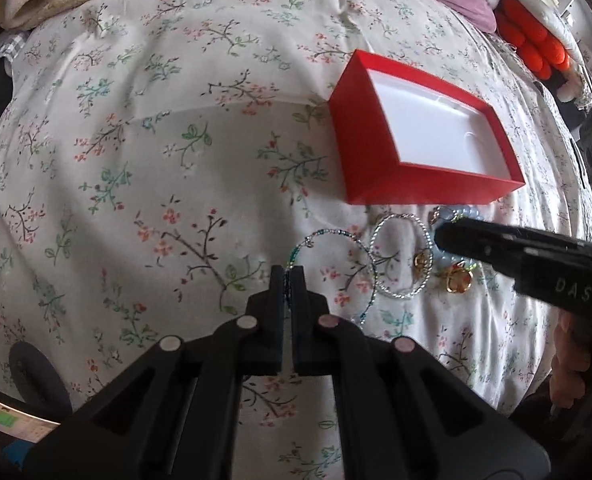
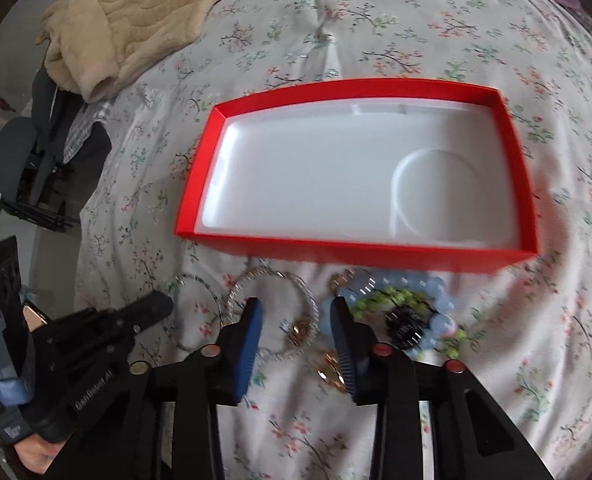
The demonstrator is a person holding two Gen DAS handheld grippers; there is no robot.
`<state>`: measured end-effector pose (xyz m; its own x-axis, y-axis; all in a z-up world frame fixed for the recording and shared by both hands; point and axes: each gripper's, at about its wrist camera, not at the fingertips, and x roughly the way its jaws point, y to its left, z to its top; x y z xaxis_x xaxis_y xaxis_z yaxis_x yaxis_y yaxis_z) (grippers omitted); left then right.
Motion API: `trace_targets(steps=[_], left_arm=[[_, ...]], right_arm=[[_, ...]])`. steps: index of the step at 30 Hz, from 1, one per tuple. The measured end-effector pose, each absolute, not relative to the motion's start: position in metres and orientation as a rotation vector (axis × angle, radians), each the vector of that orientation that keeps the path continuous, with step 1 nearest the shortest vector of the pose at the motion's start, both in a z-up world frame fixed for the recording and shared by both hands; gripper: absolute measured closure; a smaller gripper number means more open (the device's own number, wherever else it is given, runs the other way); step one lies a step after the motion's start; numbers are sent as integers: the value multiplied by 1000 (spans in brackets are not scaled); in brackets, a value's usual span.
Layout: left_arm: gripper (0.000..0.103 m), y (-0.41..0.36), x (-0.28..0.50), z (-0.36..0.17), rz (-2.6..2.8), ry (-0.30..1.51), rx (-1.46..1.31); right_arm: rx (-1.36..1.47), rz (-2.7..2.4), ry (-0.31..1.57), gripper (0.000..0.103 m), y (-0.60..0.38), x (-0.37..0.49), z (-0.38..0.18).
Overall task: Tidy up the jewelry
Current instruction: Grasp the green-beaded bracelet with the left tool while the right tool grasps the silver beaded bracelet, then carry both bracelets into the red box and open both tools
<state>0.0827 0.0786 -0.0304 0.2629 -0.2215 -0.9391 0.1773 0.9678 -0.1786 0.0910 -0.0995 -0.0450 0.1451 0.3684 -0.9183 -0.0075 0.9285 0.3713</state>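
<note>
The left gripper was pinched nearly shut on the beaded bracelet, its blue-green strand caught right between the pads. The right gripper was held wide open with nothing in it, hovering over the silver bangle and a gold ring. More jewelry was piled just right of that: pale blue beads, green beads, something dark, too blurred to name. The red box, white-lined, was parked just beyond on the floral bedsheet, with a beige blanket bunched far left
</note>
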Motion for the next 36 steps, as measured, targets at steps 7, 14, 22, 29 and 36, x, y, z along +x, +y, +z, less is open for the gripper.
trace_targets(steps=[7,14,22,29,36], left_arm=[[99,78,84,-44,-248,1304,-42],[99,81,83,-46,-239,1305,-63],[99,88,78,-39,-230,1282,-90],[99,95,72,-12,-252,1212,-120],[99,94,67,15,-273,1147,-160]], right_arm=[[237,222,1420,74,-90,100,-62],[63,213,1405,86,-66,94,-72],[60,230,1384,98,-64,87,-63],[87,263,1324,99,-61,80,-36],[134,281,1247,99,-74,73,-3]])
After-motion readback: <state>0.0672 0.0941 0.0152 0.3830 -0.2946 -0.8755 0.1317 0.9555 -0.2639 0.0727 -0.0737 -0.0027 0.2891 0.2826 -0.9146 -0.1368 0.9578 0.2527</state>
